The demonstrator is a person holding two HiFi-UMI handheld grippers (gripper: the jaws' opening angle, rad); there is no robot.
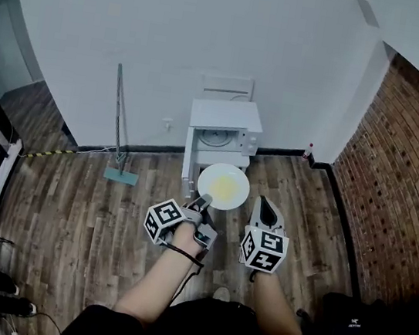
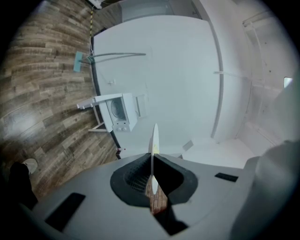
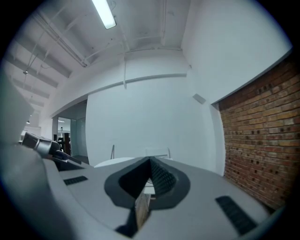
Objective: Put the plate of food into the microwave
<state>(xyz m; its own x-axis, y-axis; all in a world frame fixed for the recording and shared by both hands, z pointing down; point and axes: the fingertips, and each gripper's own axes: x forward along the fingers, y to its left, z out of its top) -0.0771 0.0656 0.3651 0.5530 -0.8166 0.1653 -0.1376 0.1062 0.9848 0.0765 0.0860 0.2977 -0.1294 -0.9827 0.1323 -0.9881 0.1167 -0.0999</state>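
A white plate point(image 1: 224, 186) with yellow food on it is held level in front of me, above the wooden floor. My left gripper point(image 1: 203, 201) is shut on its near left rim. In the left gripper view the plate point(image 2: 153, 150) shows edge-on, pinched between the jaws of the left gripper point(image 2: 152, 180). My right gripper point(image 1: 263, 204) hovers just right of the plate, shut and holding nothing. In the right gripper view the right gripper point(image 3: 150, 161) has its jaws together, and the plate point(image 3: 112, 161) lies to their left. The white microwave point(image 1: 226, 136) stands ahead on a small white stand against the wall; its door point(image 1: 189, 164) hangs open to the left.
A mop point(image 1: 120, 122) leans on the white wall left of the microwave point(image 2: 119, 112). A brick wall point(image 1: 403, 176) runs along the right side. A small bottle point(image 1: 308, 150) stands in the far right corner. A black bag point(image 1: 357, 325) lies by my right side.
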